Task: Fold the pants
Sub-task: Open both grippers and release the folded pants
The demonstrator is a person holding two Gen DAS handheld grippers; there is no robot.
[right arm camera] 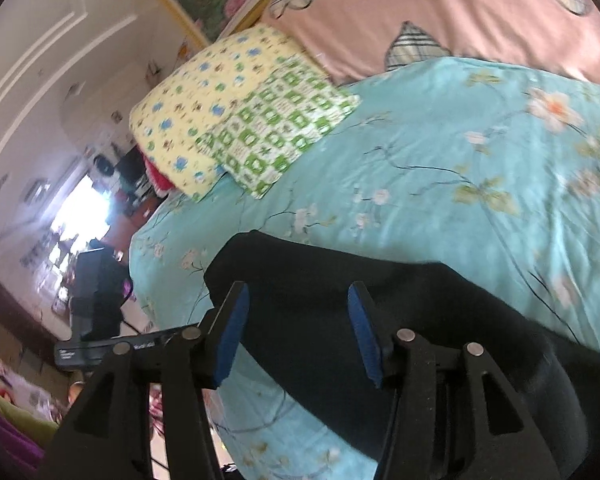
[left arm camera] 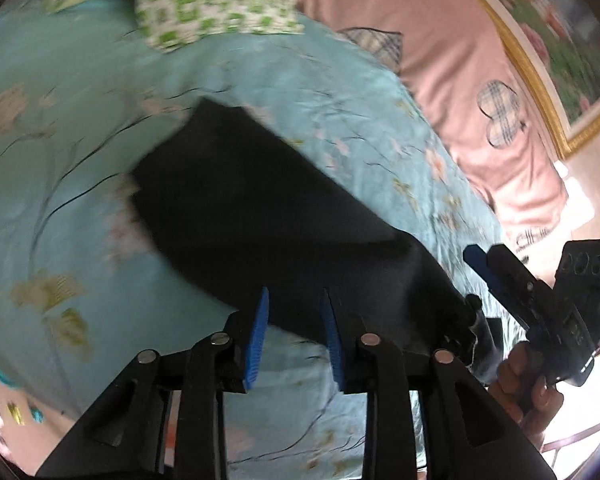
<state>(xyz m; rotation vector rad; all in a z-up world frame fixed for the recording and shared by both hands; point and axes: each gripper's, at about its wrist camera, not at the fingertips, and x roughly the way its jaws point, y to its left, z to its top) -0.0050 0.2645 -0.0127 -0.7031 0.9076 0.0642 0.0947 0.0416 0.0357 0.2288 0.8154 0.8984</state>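
Observation:
The black pants (left arm camera: 240,208) lie as a flat dark slab on the teal floral bed sheet (left arm camera: 60,160). My left gripper (left arm camera: 295,294) hovers over their near edge, its blue pads apart with nothing pinched between them. Further right in the left wrist view, a hand (left arm camera: 528,384) holds my right gripper (left arm camera: 478,258) beside the pants' right end. In the right wrist view the pants (right arm camera: 300,256) stretch from centre to lower right, and my right gripper (right arm camera: 298,288) stands open above them, its pads wide apart and clear of the cloth.
A green-and-white pillow (right arm camera: 276,128) and a yellow flowered pillow (right arm camera: 196,96) sit at the head of the bed. A pink blanket (left arm camera: 440,64) runs along the far side under a gold-framed picture (left arm camera: 540,52). The bed's edge (right arm camera: 140,240) drops off toward a cluttered room.

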